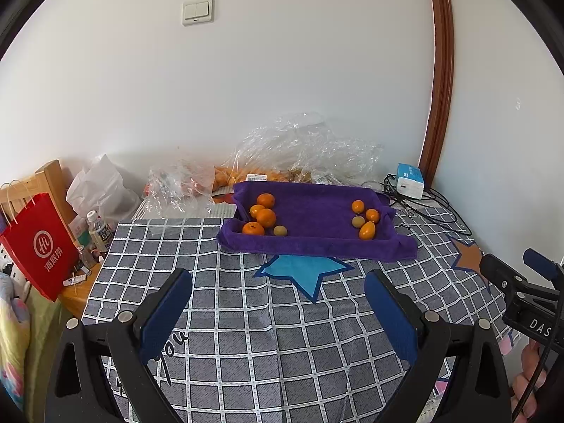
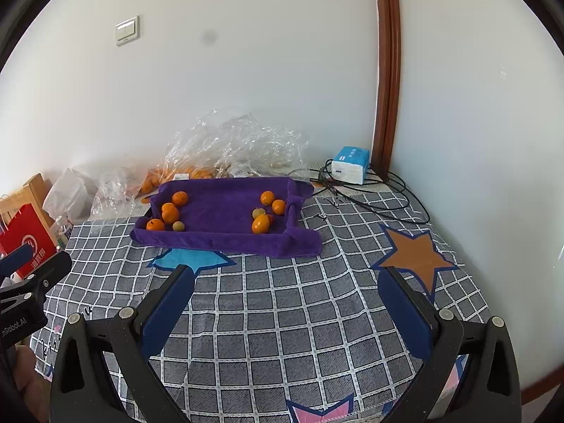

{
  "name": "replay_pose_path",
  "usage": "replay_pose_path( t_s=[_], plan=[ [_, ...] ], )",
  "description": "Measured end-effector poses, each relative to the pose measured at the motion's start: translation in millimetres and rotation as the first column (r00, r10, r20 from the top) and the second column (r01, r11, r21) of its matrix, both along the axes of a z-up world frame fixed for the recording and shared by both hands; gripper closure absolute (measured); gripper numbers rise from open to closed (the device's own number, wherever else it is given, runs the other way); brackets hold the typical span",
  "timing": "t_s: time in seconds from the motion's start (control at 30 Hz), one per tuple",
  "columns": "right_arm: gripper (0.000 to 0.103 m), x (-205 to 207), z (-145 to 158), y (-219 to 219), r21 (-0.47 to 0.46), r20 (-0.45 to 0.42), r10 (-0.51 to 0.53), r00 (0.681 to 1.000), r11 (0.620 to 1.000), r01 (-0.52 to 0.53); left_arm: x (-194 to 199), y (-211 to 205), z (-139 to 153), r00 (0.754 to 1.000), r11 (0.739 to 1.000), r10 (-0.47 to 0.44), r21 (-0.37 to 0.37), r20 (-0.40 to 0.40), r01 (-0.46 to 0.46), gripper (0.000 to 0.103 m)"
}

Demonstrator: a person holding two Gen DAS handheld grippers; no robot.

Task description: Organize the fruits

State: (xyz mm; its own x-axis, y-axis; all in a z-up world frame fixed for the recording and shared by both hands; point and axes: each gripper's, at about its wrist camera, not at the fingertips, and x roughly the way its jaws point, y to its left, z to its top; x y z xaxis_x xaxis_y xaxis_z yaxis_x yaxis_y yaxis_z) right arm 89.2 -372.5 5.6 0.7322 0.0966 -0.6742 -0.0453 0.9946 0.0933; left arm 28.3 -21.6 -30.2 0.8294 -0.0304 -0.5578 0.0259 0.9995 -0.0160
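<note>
Left black gripper with blue pads (image 1: 278, 278) hovering over grey checked tablecloth (image 1: 246, 335), jaws spread wide, grasping nothing. Right black gripper with blue pads (image 2: 287, 275) hovering likewise, jaws released, empty. Round orange and pale fruits lying in two clusters on purple towel-lined tray (image 1: 310, 218): left cluster (image 1: 262, 216) and right cluster (image 1: 365, 216) sitting well apart. Crumpled clear plastic bags (image 1: 299, 148) lying behind tray.
</note>
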Motion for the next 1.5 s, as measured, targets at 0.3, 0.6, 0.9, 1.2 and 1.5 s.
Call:
replay_pose_path(
  t_s=[0.3, 0.6, 0.9, 1.2, 1.5],
  plan=[
    [0.001, -2.5, 1.9, 2.8, -0.013, 0.009, 0.005, 1.0, 1.0, -0.005, -2.6, -2.0, 2.3, 1.0, 1.0, 0.0, 0.0, 0.007, 0.0, 0.004],
    [0.001, -4.7, 3.9, 3.6, -0.012, 0.013, 0.005, 1.0, 1.0, -0.005, -3.4, -2.4, 2.6, 1.0, 1.0, 0.002, -0.006, 0.007, -0.002, 0.004],
    [0.001, -4.3, 4.1, 3.0, -0.013, 0.011, 0.004, 1.0, 1.0, -0.004, -3.5, -1.8, 2.3, 1.0, 1.0, 0.002, -0.011, 0.007, -0.002, 0.004],
    [0.001, -4.9, 4.2, 4.9, -0.015, 0.014, 0.009, 1.0, 1.0, -0.009, -3.2, -0.6, 2.3, 1.0, 1.0, 0.006, -0.011, 0.009, -0.006, 0.004],
    [0.001, -5.4, 4.1, 6.5, -0.016, 0.012, 0.008, 1.0, 1.0, -0.008, -2.9, 0.5, 2.7, 1.0, 1.0, 0.009, -0.016, 0.009, -0.008, 0.004]
  ],
)
